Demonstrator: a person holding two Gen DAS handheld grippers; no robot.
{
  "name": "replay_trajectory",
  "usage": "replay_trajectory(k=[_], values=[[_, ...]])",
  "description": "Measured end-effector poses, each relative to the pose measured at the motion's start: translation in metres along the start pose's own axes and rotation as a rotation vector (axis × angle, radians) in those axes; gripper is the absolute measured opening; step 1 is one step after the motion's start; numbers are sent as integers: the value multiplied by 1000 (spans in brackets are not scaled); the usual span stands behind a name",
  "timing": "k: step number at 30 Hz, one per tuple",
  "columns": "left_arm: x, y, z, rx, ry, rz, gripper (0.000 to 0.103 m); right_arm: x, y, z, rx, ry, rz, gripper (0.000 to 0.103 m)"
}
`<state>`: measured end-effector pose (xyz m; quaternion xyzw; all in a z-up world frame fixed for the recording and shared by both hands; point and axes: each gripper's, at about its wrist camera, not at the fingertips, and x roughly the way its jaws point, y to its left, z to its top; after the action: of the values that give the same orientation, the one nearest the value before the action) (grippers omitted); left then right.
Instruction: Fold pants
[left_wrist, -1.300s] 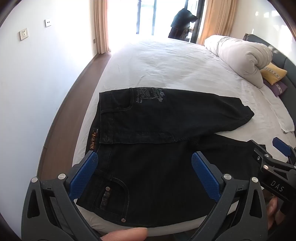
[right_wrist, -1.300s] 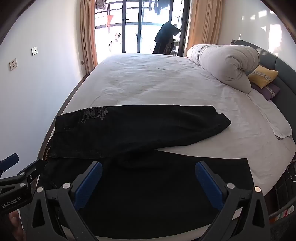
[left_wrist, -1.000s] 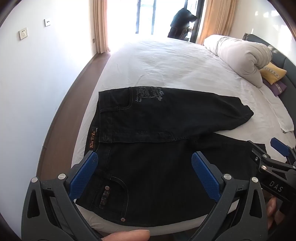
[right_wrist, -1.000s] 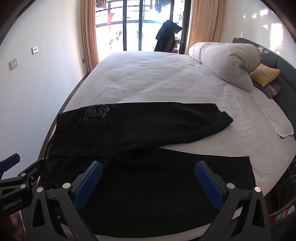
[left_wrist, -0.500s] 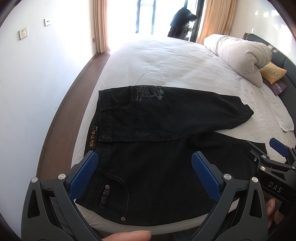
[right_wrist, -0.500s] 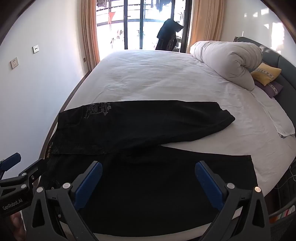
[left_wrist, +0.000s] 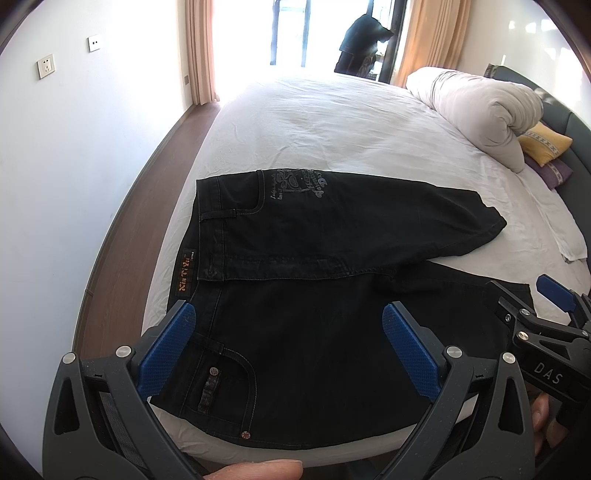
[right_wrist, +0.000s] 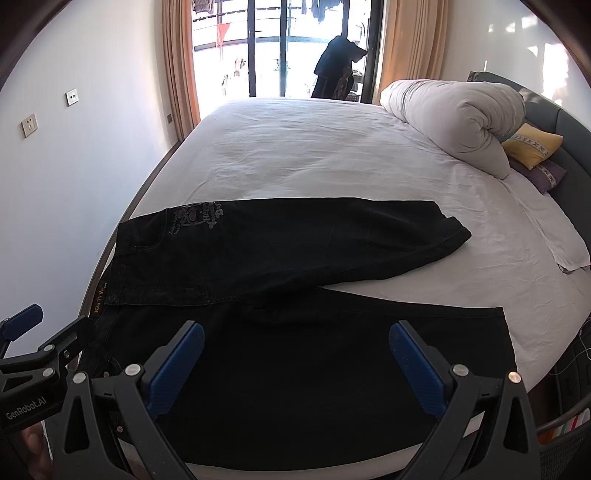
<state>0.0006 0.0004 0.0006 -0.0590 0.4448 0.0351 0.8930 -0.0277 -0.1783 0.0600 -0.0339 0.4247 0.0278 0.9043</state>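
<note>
Black jeans (left_wrist: 314, 251) lie spread flat near the front edge of the bed, waistband to the left, both legs running right; they also show in the right wrist view (right_wrist: 280, 258). The far leg angles away from the near leg. My left gripper (left_wrist: 288, 343) is open and empty, hovering above the near hip and pocket. My right gripper (right_wrist: 295, 354) is open and empty above the near leg. Each gripper shows at the edge of the other's view.
The white bed (right_wrist: 314, 155) stretches back to a balcony door. A rolled duvet (right_wrist: 454, 114) and yellow and purple pillows (right_wrist: 535, 147) lie at the right. A white wall (left_wrist: 55, 155) and wood floor strip run along the left.
Both views have shifted only slightly; the jeans lie as before and both grippers stay open.
</note>
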Motion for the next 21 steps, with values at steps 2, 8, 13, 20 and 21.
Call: replay_trajectory(k=[2,8,13,20,21], values=[[0,0,0,0,0,0,103,0,-1,0,0,-1,0,103],[0,0,0,0,1,1,103,0,-1,0,1,-1,4,103],[0,0,0,1,1,1,103,1,1,0,0,0,8,103],[0,0,0,1,2,1,103,1,2,-1,0,0,9,103],[0,0,0,1,2,1,103,1,3,-1,-1,1,9,103]])
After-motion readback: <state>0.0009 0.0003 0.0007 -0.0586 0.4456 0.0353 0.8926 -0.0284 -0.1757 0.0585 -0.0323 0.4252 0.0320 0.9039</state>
